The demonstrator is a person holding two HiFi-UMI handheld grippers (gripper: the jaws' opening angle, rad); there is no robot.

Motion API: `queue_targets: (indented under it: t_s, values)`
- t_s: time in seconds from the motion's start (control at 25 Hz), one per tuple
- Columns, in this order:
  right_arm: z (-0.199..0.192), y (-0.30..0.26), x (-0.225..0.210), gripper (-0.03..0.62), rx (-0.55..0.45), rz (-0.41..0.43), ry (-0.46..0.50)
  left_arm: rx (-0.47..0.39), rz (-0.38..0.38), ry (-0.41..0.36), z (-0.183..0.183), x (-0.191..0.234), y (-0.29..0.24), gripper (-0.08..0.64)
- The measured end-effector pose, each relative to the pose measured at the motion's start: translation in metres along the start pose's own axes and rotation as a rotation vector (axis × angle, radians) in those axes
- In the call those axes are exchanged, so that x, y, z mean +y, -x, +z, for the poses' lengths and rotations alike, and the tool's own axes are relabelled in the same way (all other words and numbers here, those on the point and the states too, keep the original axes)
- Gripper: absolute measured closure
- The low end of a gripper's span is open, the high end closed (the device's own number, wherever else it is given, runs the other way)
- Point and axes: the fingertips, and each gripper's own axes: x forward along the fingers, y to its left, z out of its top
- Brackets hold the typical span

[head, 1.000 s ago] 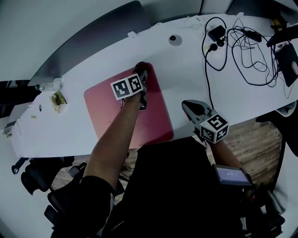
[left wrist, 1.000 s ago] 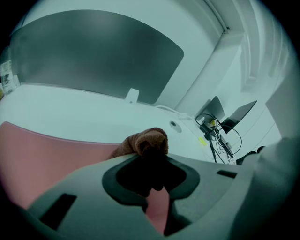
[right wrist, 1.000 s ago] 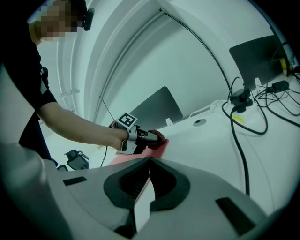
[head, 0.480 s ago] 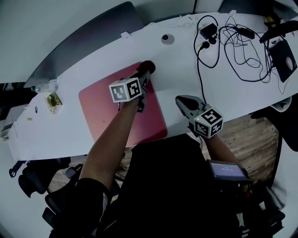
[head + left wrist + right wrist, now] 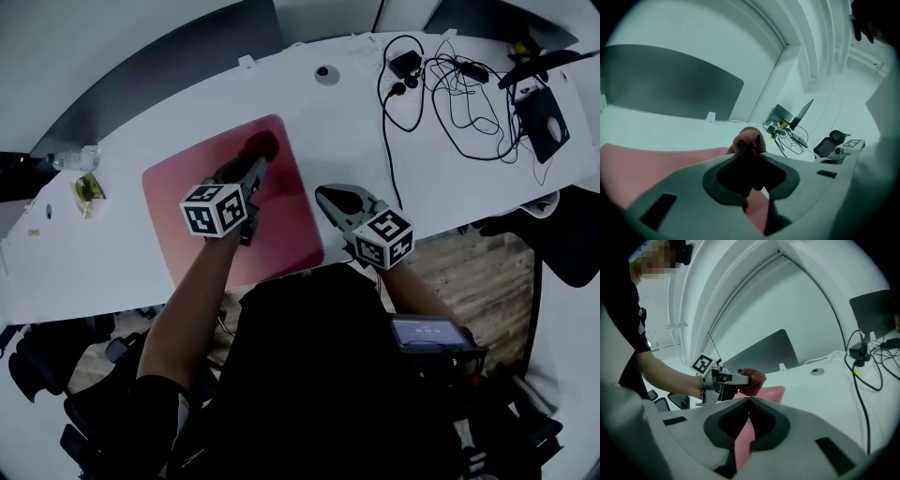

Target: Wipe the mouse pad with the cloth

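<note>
The left gripper [image 5: 253,165] has its jaws clamped on a bunched brown cloth [image 5: 261,146]. It reaches out over the red mouse pad [image 5: 178,192], so the wad sits at the pad's far right corner, close to its back edge. The grip looks made for rubbing: in the left gripper view the cloth [image 5: 749,140] bulges out past the left gripper's [image 5: 749,158] tips, so fabric rather than plastic would meet the mouse pad [image 5: 642,164]. The right gripper [image 5: 330,195] lies over the white table [image 5: 122,122], just beside the pad's right edge. Its jaws are pressed together on nothing, as the right gripper view shows at its tips [image 5: 749,400]. It seems parked out of the wiping path, perhaps ready to steady the pad. The tangle of cables [image 5: 441,84] lies well apart at the far right, away from the strokes. Whether the cloth actually presses on the pad cannot be told: its underside is dark between the jaws, and from above the gripper body covers the contact. The person's forearm [image 5: 192,291] hides part of the pad's near edge. No view settles whether the right gripper touches the table.
</note>
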Motion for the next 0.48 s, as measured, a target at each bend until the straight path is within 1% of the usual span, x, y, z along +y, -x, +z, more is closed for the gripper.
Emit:
queue_targets:
  t_s: [0.24, 0.4, 0.48]
  values:
    - [0.0, -0.014, 0.039, 0.566, 0.016, 0.025, 0.053, -0.043, -0.015, -0.07, -0.018, -0.002, 0.07, 0.474]
    - [-0.003, -0.027, 0.065, 0.566, 0.031, 0.051, 0.094, -0.064, 0.004, -0.081, -0.036, 0.008, 0.118, 0.474]
    - [-0.006, -0.032, 0.077, 0.566, 0.045, 0.058, 0.112, -0.076, 0.017, -0.074, -0.047, 0.012, 0.141, 0.474]
